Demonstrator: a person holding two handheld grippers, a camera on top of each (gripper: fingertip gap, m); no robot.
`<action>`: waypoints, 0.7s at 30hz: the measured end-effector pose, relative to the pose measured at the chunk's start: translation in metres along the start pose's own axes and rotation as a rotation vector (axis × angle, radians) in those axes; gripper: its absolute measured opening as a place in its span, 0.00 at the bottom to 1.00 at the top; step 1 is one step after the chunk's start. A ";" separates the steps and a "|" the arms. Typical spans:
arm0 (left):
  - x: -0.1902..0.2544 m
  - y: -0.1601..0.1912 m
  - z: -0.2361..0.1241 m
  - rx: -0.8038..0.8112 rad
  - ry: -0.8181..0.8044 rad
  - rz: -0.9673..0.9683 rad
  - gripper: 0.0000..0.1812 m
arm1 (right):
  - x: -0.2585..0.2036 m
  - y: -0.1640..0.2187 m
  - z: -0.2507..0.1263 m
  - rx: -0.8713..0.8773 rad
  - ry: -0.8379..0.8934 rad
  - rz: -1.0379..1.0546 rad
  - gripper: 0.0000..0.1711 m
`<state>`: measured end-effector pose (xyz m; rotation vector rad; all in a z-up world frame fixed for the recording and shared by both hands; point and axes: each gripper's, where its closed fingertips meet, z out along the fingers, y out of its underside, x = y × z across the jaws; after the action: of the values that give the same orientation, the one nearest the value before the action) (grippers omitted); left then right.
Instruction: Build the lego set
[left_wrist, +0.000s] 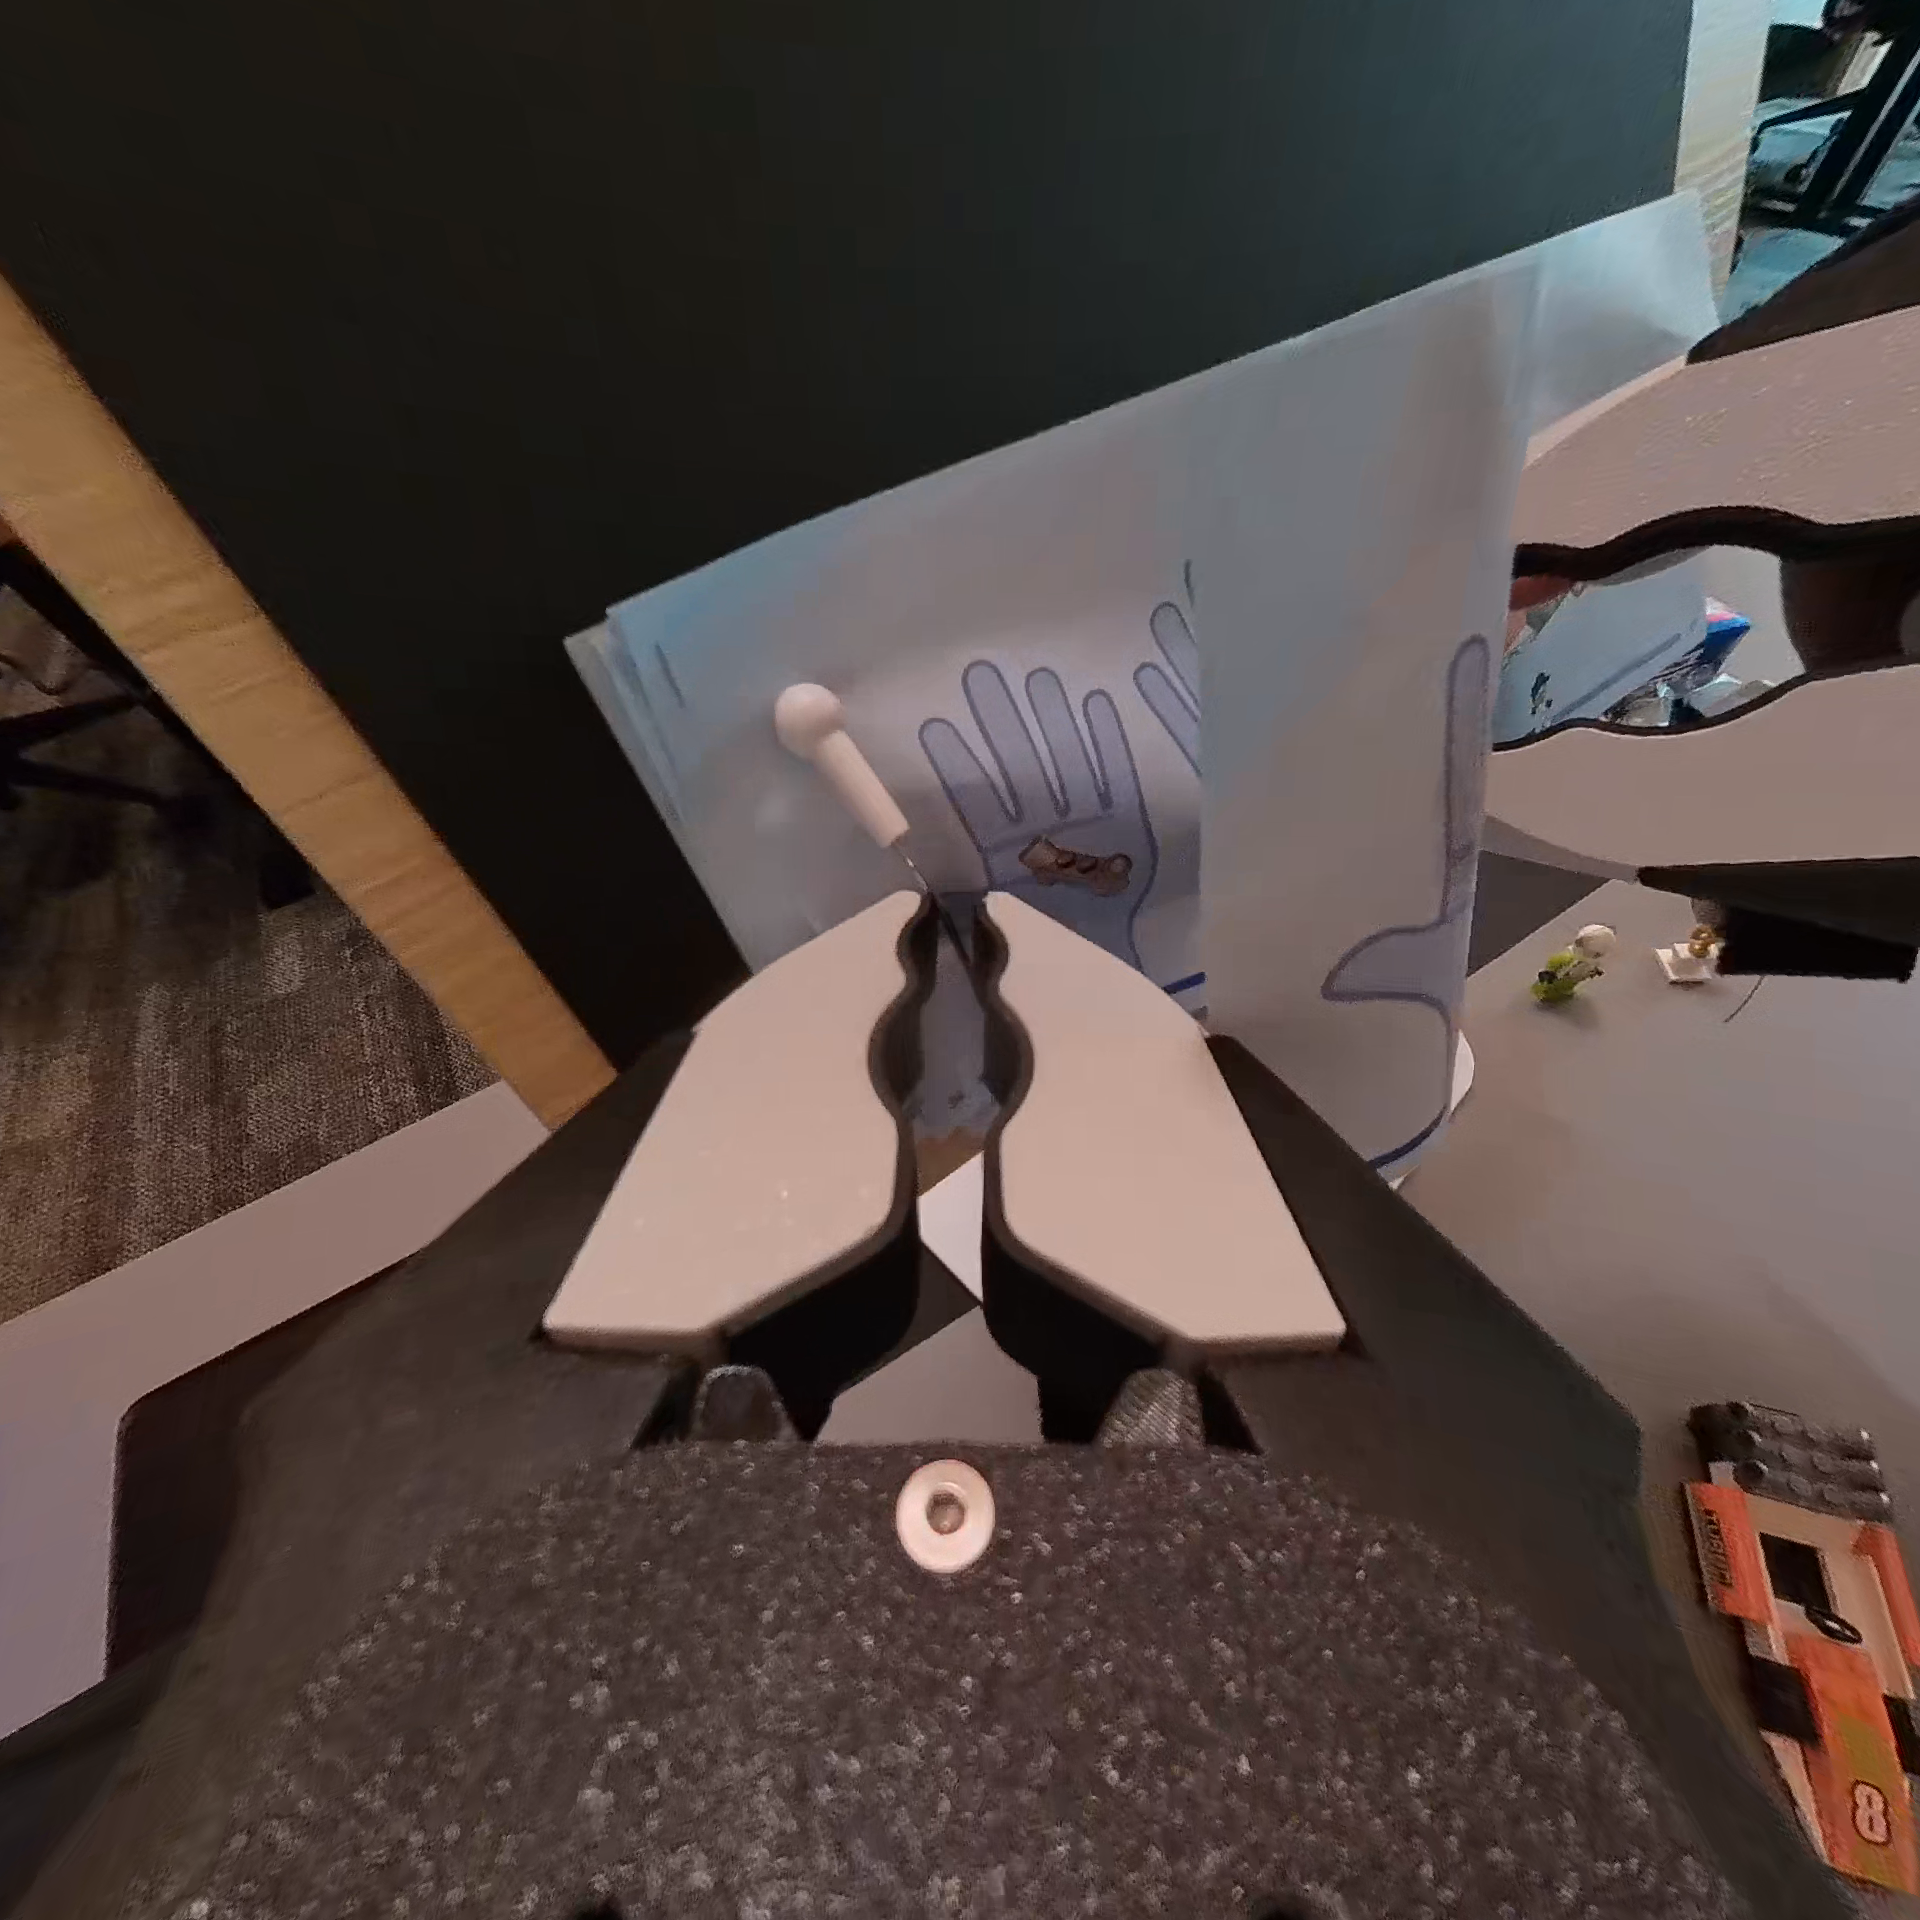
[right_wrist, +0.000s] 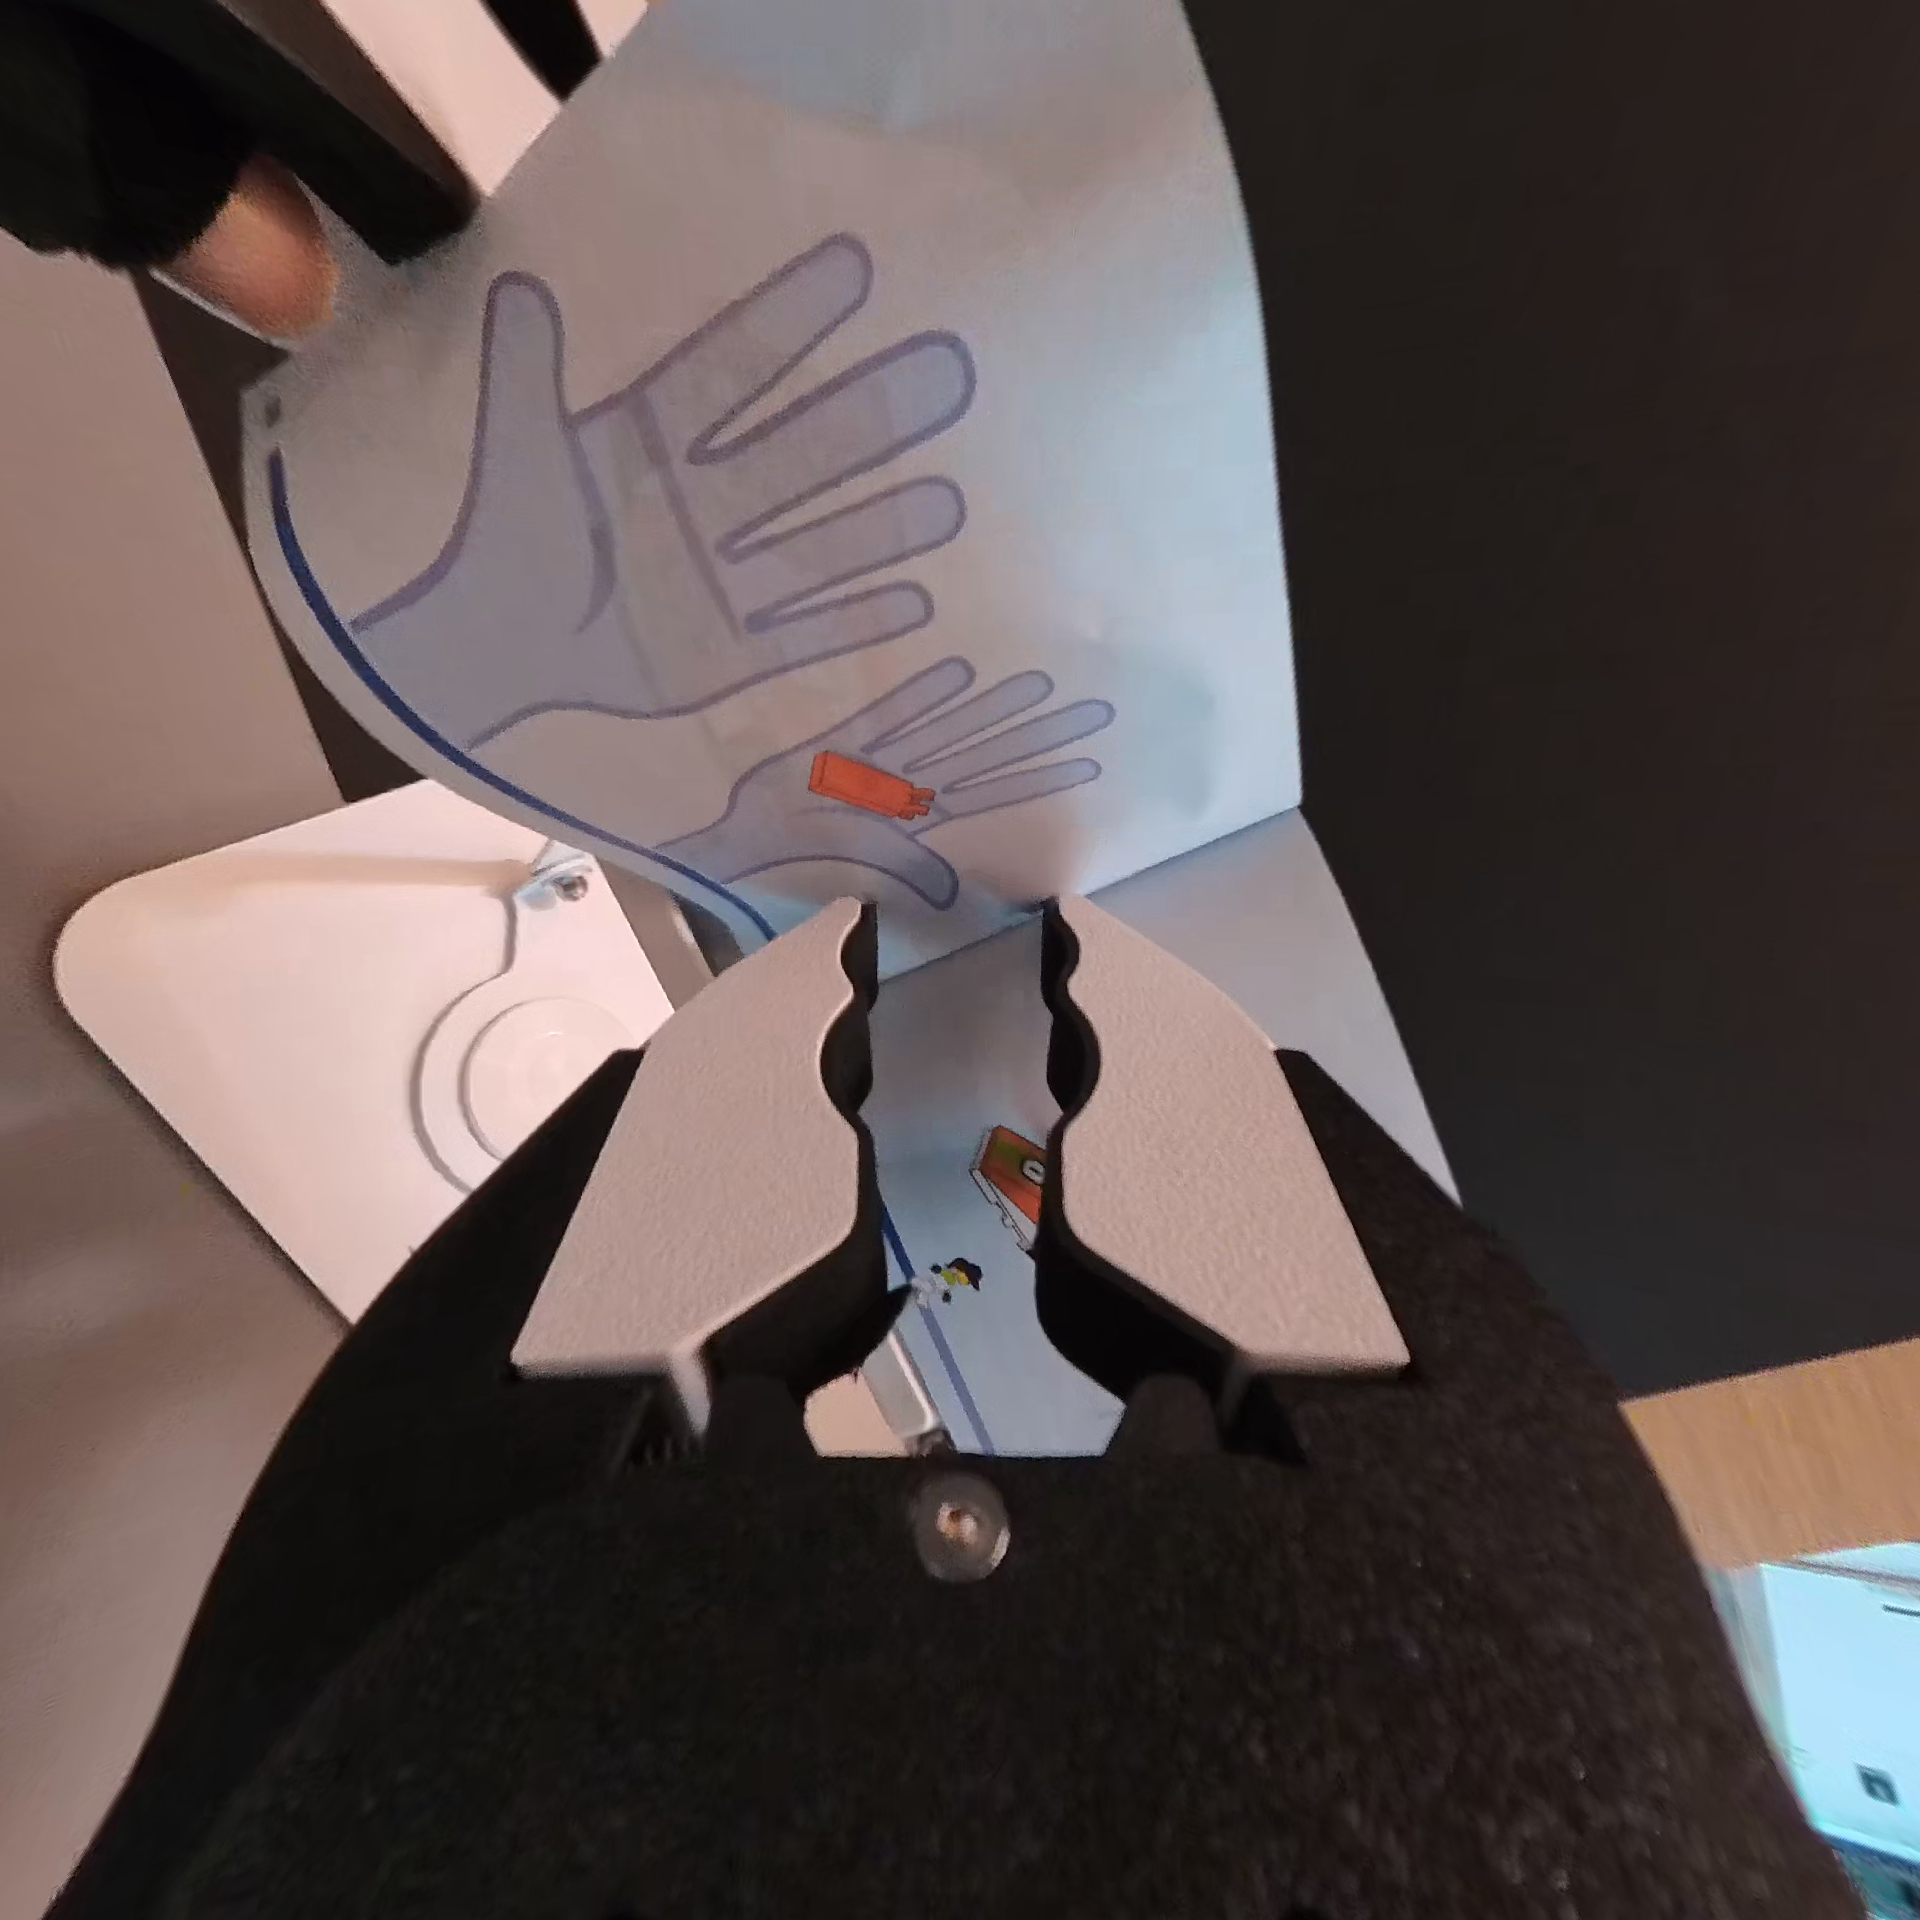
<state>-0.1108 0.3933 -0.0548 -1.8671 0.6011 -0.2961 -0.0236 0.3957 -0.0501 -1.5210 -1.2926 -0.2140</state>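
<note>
Nearby, left tongs (left_wrist: 953, 909) pinch the booklet (left_wrist: 1039, 665); right tongs (right_wrist: 956, 914) spread; minifigure (left_wrist: 1574, 961) beyond.

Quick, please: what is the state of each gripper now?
Left gripper: shut on the booklet.
Right gripper: open, holding nothing; booklet just ahead.

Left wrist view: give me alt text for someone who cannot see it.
The left hand-held gripper is shut on the edge of a pale blue instruction booklet printed with hand outlines, held upright over a grey table. The right hand-held gripper reaches in from the right; an orange lego car lies at lower right.
</note>
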 end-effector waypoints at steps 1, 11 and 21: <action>0.000 0.000 0.000 0.002 0.004 -0.007 0.03 | 0.000 0.000 0.000 0.005 -0.006 0.009 0.17; -0.008 0.008 -0.014 0.229 0.079 -0.291 0.03 | -0.003 -0.007 -0.008 0.017 -0.038 0.099 0.17; -0.017 0.036 -0.028 0.528 0.345 -0.965 0.01 | -0.006 -0.024 0.006 -0.042 0.035 0.080 0.16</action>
<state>-0.1481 0.3705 -0.0763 -1.4613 -0.2089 -1.2892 -0.0477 0.3926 -0.0430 -1.5942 -1.2042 -0.2163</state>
